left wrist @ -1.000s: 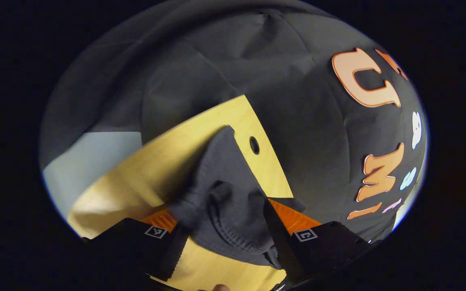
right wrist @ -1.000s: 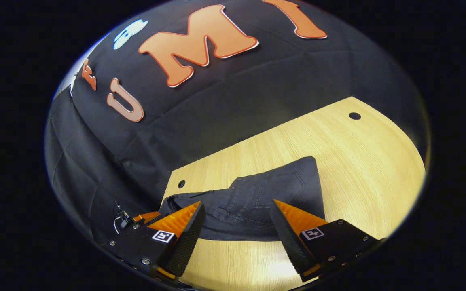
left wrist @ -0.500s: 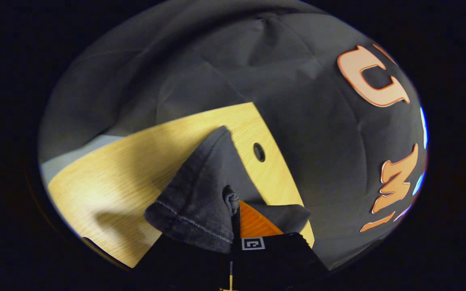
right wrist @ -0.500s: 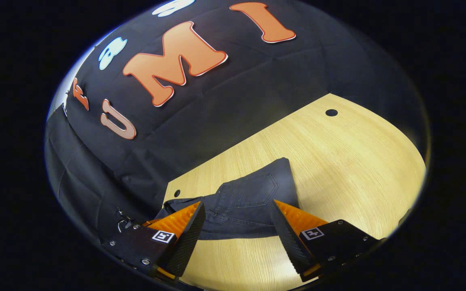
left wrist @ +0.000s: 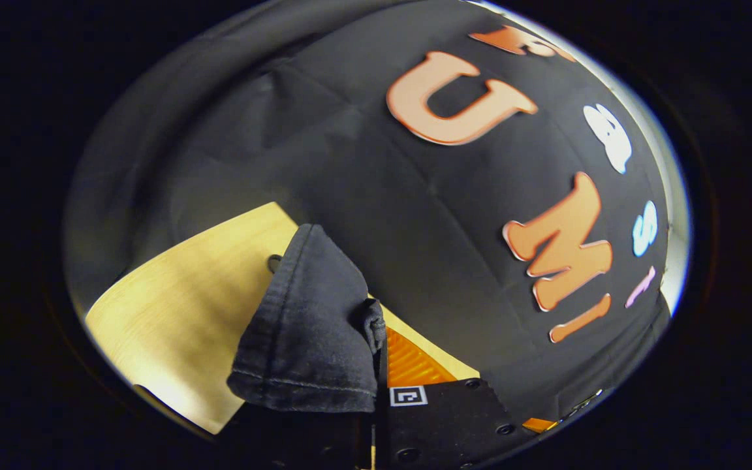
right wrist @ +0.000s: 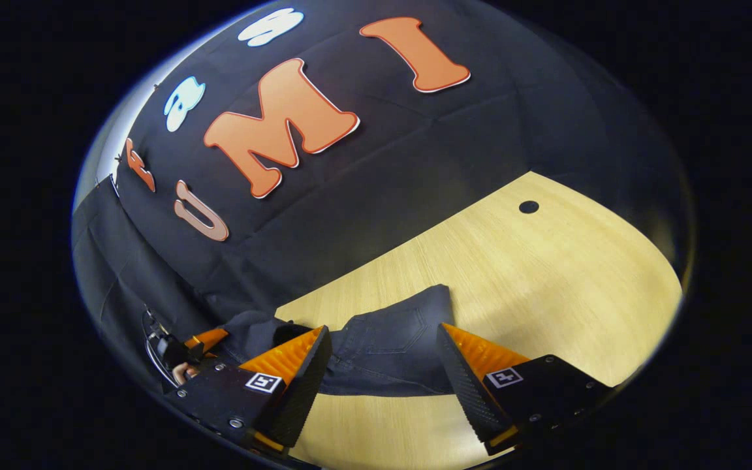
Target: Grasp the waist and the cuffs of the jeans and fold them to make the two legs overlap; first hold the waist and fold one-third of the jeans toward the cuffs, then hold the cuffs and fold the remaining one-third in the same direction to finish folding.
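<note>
Dark denim jeans lie on the wooden table (right wrist: 532, 274). In the left gripper view my left gripper (left wrist: 379, 343) is shut on a cuff of the jeans (left wrist: 304, 326), which is lifted and drapes over the left finger. In the right gripper view my right gripper (right wrist: 382, 343) is open just above the table. The waist end of the jeans (right wrist: 392, 329), back pocket up, lies between and just beyond its fingers, and I cannot tell if they touch it. The left gripper (right wrist: 183, 356) and the hand holding it appear at the lower left, past the table's edge.
The black cloth wall stands close behind the table's far edge. A cable hole (right wrist: 528, 207) sits near the table's far right corner, another cable hole (left wrist: 273, 263) beside the lifted cuff. Bare wood (left wrist: 180, 313) extends to the left of the cuff.
My left gripper went from open around the cuff to shut on it, then lifted and swung with it. The right gripper moved closer to the waist and stayed open.
</note>
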Motion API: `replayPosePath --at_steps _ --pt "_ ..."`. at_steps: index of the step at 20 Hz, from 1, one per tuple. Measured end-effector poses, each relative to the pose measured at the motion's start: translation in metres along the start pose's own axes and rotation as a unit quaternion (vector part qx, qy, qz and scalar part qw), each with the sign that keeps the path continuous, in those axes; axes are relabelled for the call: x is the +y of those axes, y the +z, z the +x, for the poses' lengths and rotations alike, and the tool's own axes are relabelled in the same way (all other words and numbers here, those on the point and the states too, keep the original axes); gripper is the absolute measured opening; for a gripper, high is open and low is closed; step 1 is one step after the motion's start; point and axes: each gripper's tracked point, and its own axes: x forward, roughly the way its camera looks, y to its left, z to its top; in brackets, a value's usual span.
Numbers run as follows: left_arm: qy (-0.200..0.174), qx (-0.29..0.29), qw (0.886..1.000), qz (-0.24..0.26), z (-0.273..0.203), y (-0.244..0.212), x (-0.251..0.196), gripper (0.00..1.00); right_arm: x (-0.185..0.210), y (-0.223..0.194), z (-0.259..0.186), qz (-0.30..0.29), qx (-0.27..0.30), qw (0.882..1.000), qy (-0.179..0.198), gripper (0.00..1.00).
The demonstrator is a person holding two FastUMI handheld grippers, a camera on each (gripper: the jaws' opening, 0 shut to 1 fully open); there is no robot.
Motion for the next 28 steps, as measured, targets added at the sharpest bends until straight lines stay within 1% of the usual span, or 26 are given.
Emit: replayPosePath --at_steps 3,5,8,10,12,14,16,19,21,22,23,24,26,27,28 --pt "-0.014 0.02 0.999 0.03 0.01 -0.034 -0.066 0.0 -0.019 0.022 -0.008 -0.009 -0.006 1.0 0.006 0.98" --pt "-0.015 0.03 0.997 0.068 0.019 -0.061 -0.101 0.0 -0.033 0.033 -0.014 -0.011 -0.009 1.0 0.011 0.98" --pt "0.001 0.048 0.989 0.143 0.036 -0.111 -0.143 0.0 -0.06 0.045 -0.022 -0.013 -0.006 1.0 0.01 0.98" --pt "0.007 0.061 0.982 0.177 0.048 -0.148 -0.166 0.0 -0.079 0.047 -0.027 -0.012 -0.003 1.0 0.006 0.98" --pt "0.016 0.082 0.976 0.199 0.061 -0.185 -0.181 0.0 -0.095 0.049 -0.032 -0.011 -0.001 1.0 0.002 0.98" --pt "0.03 0.104 0.967 0.23 0.077 -0.22 -0.187 0.0 -0.113 0.048 -0.036 -0.016 0.004 1.0 -0.004 0.98" --pt "0.046 0.122 0.953 0.273 0.086 -0.252 -0.19 0.0 -0.129 0.047 -0.04 -0.025 0.009 1.0 -0.014 0.98" --pt "0.069 0.132 0.929 0.338 0.097 -0.287 -0.19 0.0 -0.144 0.044 -0.046 -0.031 0.017 0.999 -0.02 0.98" --pt "0.088 0.135 0.919 0.36 0.099 -0.302 -0.188 0.01 -0.151 0.043 -0.048 -0.037 0.019 0.999 -0.022 0.98" --pt "0.099 0.137 0.915 0.365 0.099 -0.307 -0.186 0.0 -0.153 0.044 -0.05 -0.038 0.019 0.999 -0.021 0.98" --pt "0.099 0.146 0.915 0.363 0.1 -0.317 -0.187 0.02 -0.154 0.045 -0.051 -0.038 0.02 0.999 -0.019 0.98" --pt "0.088 0.16 0.917 0.354 0.108 -0.338 -0.188 0.02 -0.155 0.044 -0.054 -0.038 0.021 0.999 -0.017 0.98" --pt "0.068 0.192 0.92 0.334 0.106 -0.368 -0.207 0.49 -0.156 0.045 -0.057 -0.039 0.021 0.999 -0.016 0.98" --pt "0.071 0.194 0.917 0.34 0.094 -0.376 -0.209 0.72 -0.156 0.045 -0.059 -0.041 0.02 0.999 -0.018 0.98" --pt "0.068 0.19 0.913 0.354 0.104 -0.383 -0.212 0.96 -0.157 0.045 -0.061 -0.046 0.018 0.999 -0.021 0.98"
